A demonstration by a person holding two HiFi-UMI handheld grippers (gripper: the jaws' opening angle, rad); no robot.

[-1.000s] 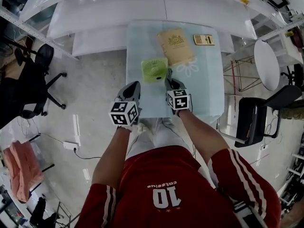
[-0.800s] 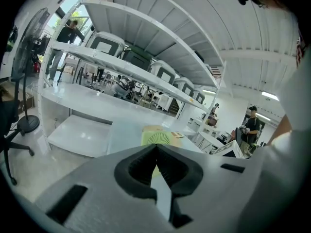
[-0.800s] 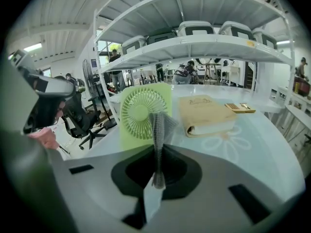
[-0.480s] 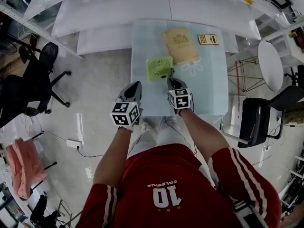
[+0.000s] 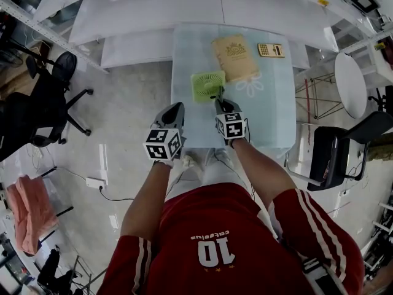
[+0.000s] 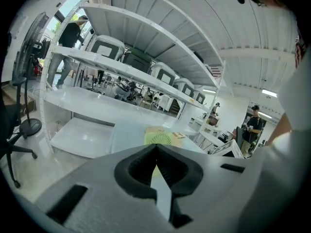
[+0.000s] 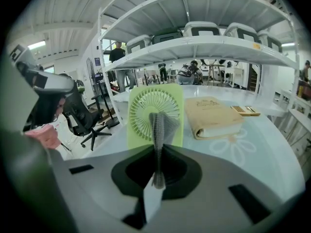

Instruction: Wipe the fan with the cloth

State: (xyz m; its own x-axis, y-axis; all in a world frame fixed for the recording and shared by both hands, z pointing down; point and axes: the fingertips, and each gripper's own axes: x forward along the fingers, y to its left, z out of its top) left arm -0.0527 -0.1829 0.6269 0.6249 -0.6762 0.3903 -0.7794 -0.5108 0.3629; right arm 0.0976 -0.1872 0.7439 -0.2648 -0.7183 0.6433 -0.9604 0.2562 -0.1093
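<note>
A square green fan (image 5: 207, 85) stands upright on the pale blue glass table (image 5: 270, 121). In the right gripper view the fan (image 7: 155, 111) faces me just past the jaws. My right gripper (image 5: 222, 103) is shut on a thin grey cloth (image 7: 163, 127), which sticks up between the jaws in front of the fan's grille; the right gripper (image 7: 158, 147) is a short way from it. My left gripper (image 5: 174, 110) hovers at the table's near left edge, shut with nothing in it. The left gripper view shows the fan (image 6: 158, 139) farther off, beyond the jaws.
A tan book (image 5: 234, 57) and a calculator (image 5: 271, 50) lie behind the fan. White shelving (image 5: 184, 5) runs behind the table. Office chairs (image 5: 52, 97) stand on the left, with a black chair (image 5: 328, 158) and a round white table (image 5: 350, 82) on the right.
The head view has shifted a little. The right gripper with the cloth has edged slightly left toward the fan. The left gripper has hardly moved.
</note>
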